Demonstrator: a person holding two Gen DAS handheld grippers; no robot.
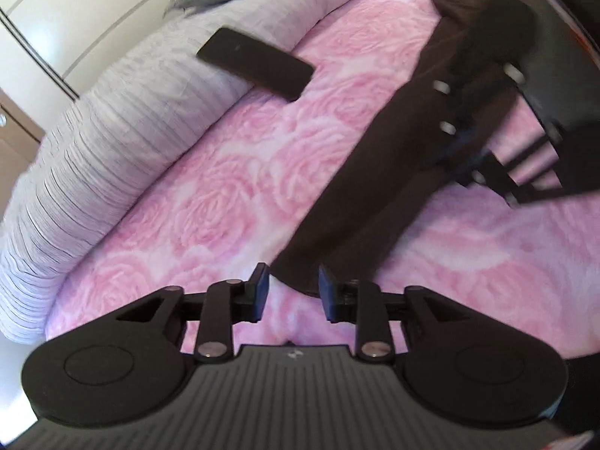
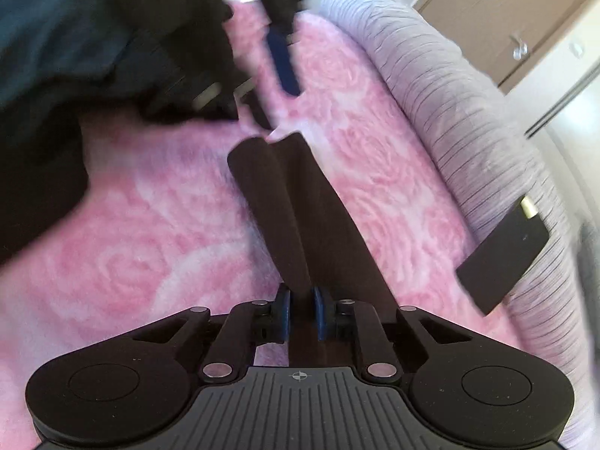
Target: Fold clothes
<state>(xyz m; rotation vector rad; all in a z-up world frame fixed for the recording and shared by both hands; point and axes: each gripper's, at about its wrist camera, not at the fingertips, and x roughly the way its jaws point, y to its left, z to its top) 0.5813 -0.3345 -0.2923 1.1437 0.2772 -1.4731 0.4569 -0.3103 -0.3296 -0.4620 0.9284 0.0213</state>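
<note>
A long dark brown garment (image 1: 378, 172) lies stretched across the pink rose-patterned blanket (image 1: 210, 195). My left gripper (image 1: 293, 290) is open just at the garment's near end, its jaws apart and empty. My right gripper (image 2: 300, 313) is shut on the other end of the dark garment (image 2: 300, 221), which runs away from it in two narrow folds. The right gripper also shows in the left wrist view (image 1: 487, 172), blurred. The left gripper shows in the right wrist view (image 2: 277, 86), blurred, near the garment's far end.
A black phone (image 1: 255, 63) lies at the edge of a rolled lilac striped quilt (image 1: 112, 138); it also shows in the right wrist view (image 2: 502, 255). More dark clothes (image 2: 56, 56) are heaped at the far left. Cupboards (image 2: 517, 18) stand behind.
</note>
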